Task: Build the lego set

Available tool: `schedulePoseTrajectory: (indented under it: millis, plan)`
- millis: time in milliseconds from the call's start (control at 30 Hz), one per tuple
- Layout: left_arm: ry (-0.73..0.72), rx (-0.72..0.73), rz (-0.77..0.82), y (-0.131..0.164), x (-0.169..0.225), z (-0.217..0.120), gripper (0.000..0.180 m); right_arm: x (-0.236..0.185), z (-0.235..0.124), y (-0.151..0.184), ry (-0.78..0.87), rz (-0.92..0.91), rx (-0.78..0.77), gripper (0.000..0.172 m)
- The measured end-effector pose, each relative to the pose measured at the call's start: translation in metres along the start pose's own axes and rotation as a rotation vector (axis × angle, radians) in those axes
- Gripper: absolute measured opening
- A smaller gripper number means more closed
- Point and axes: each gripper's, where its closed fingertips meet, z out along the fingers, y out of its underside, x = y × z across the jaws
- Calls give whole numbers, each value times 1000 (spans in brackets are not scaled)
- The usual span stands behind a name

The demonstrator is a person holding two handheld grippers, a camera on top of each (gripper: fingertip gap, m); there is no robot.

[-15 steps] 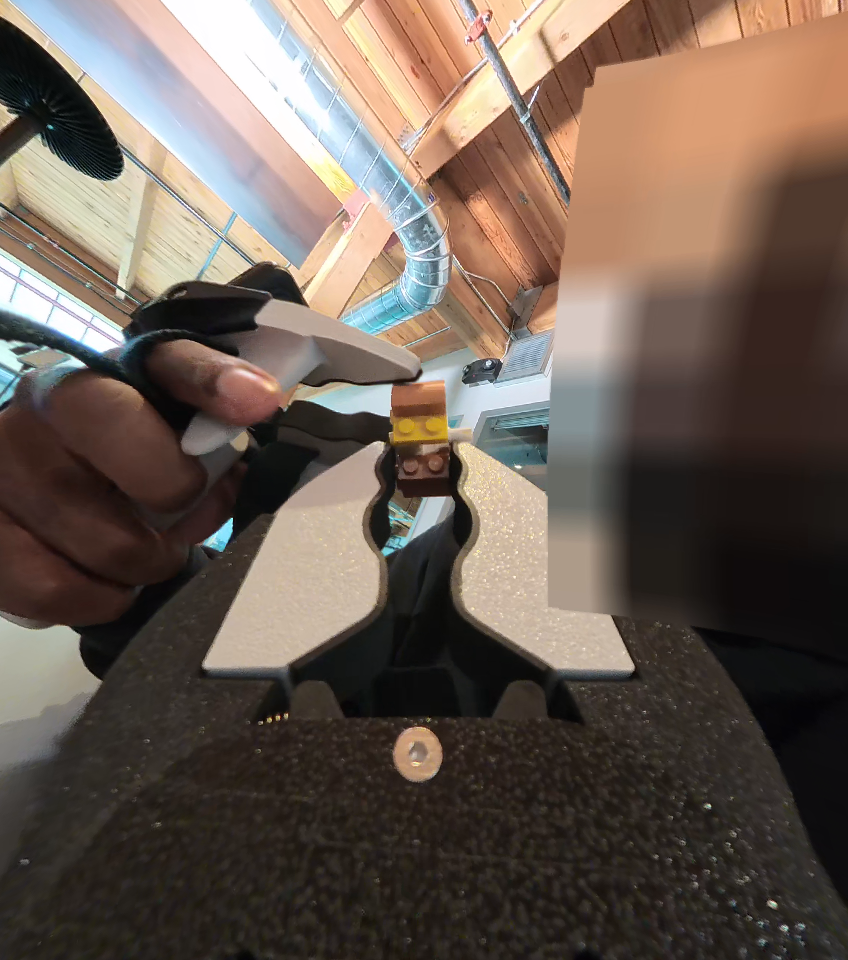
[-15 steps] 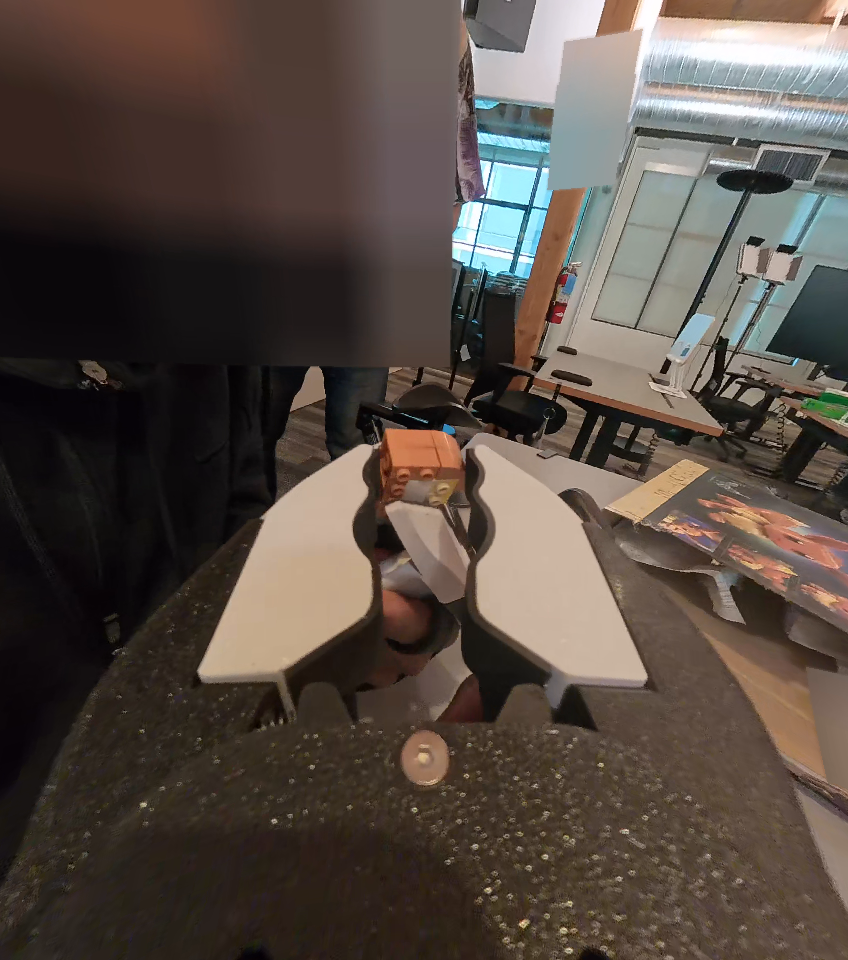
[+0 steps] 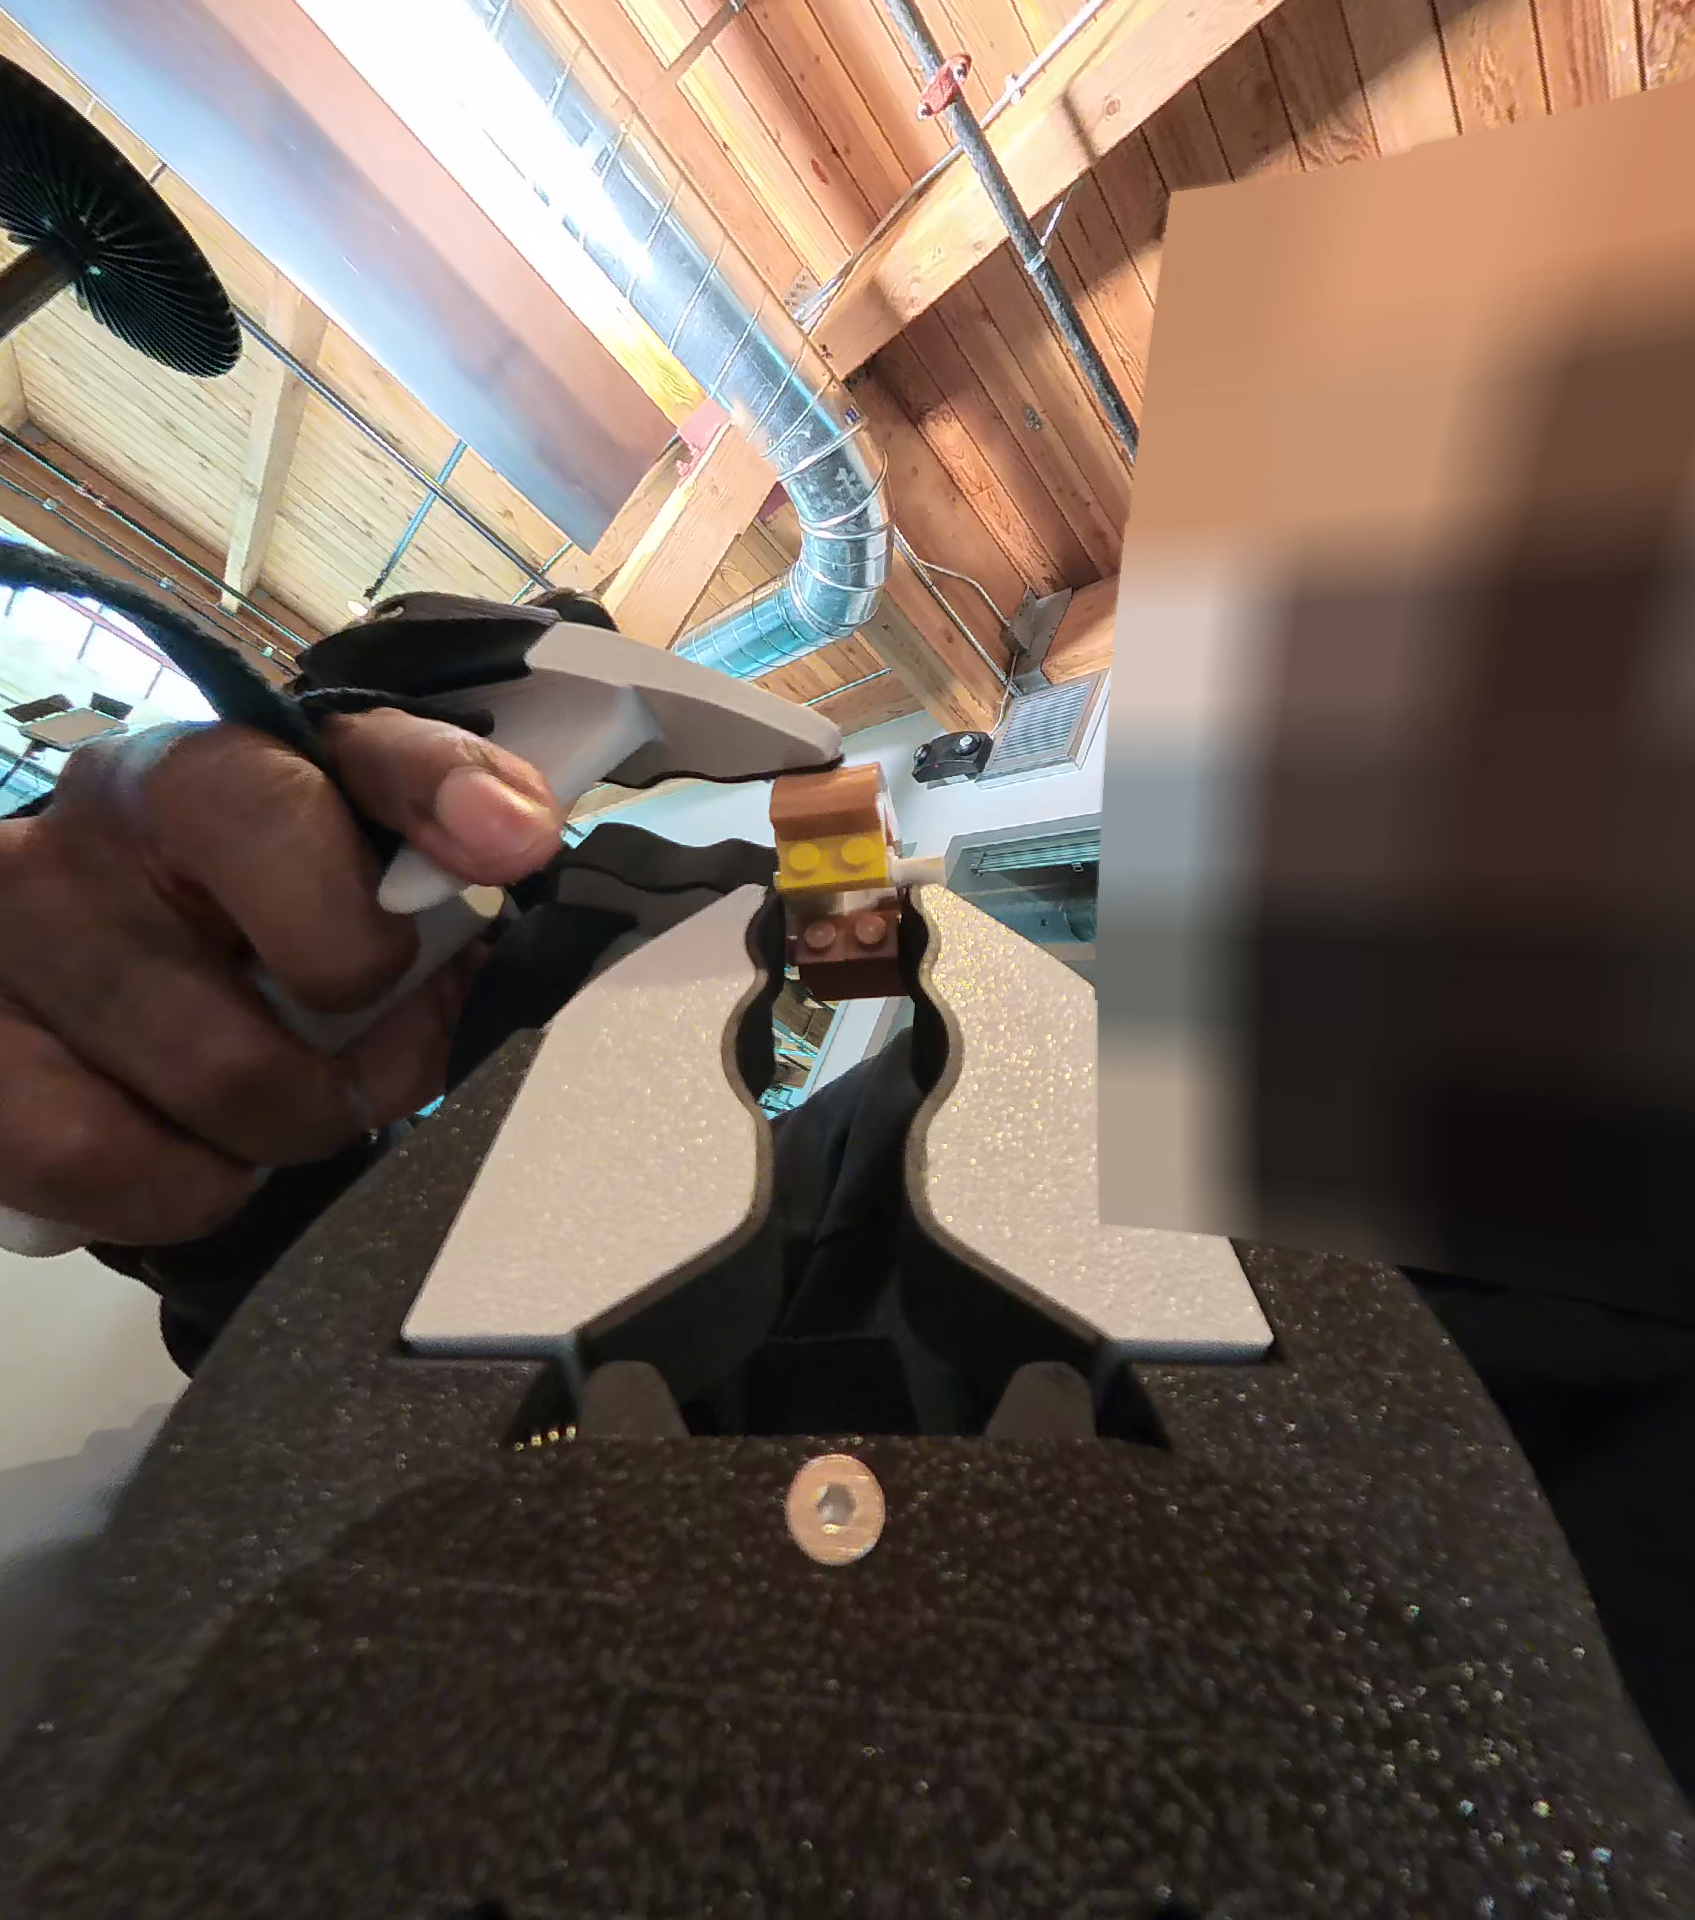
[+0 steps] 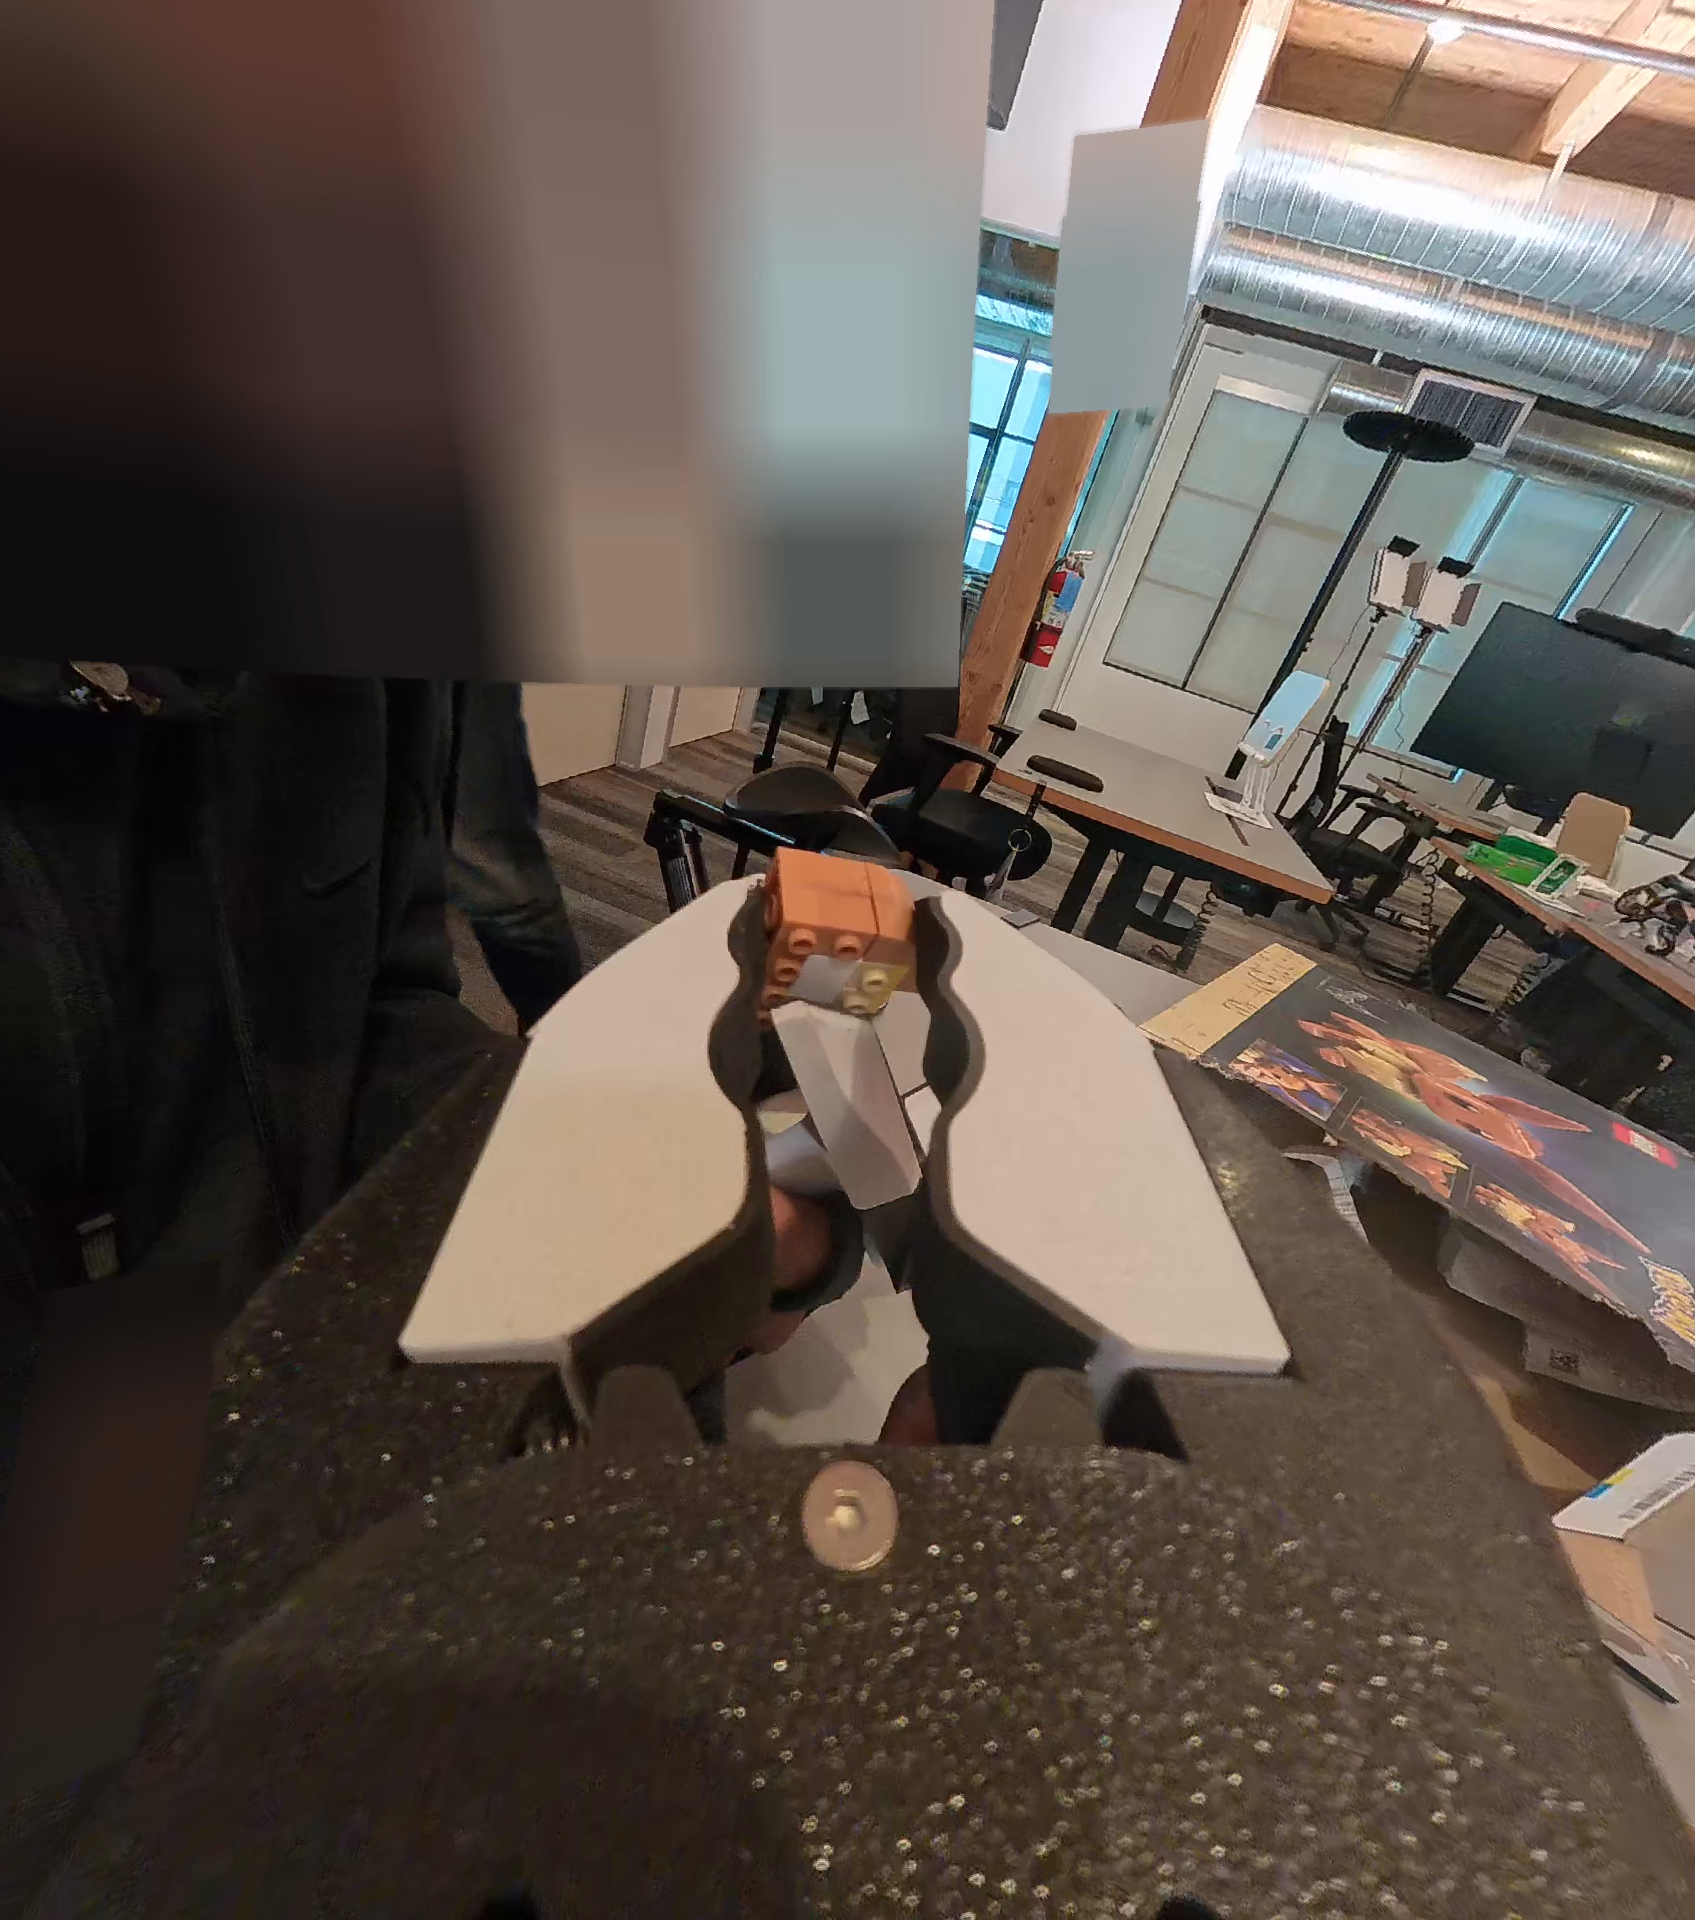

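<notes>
A small brick assembly has an orange-brown top, a yellow middle and a dark brown bottom. My left gripper is shut on the dark brown bottom brick and holds the assembly up in the air. In the left wrist view the right gripper's upper finger lies on the orange top, and its lower finger is partly hidden. In the right wrist view my right gripper has both pads against the orange block. A left finger shows below the block.
A person's hand holds the right gripper, with a dark jacket close behind. A printed flat box and a white carton lie on the table at right. Desks, chairs and a dark screen stand farther off. Less than 4 cm separates the two grippers' tips.
The right gripper's fingers have narrowed slightly onto the orange top of the assembly. The left gripper keeps its hold, and the assembly has barely moved.
</notes>
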Motion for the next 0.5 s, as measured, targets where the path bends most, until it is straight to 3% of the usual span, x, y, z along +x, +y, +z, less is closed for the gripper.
schedulePoseTrajectory:
  millis: [500]
  plan:
    - [-67,-64,35,6,-5,-1,19,-4,-3,3,-54,124,16,32]
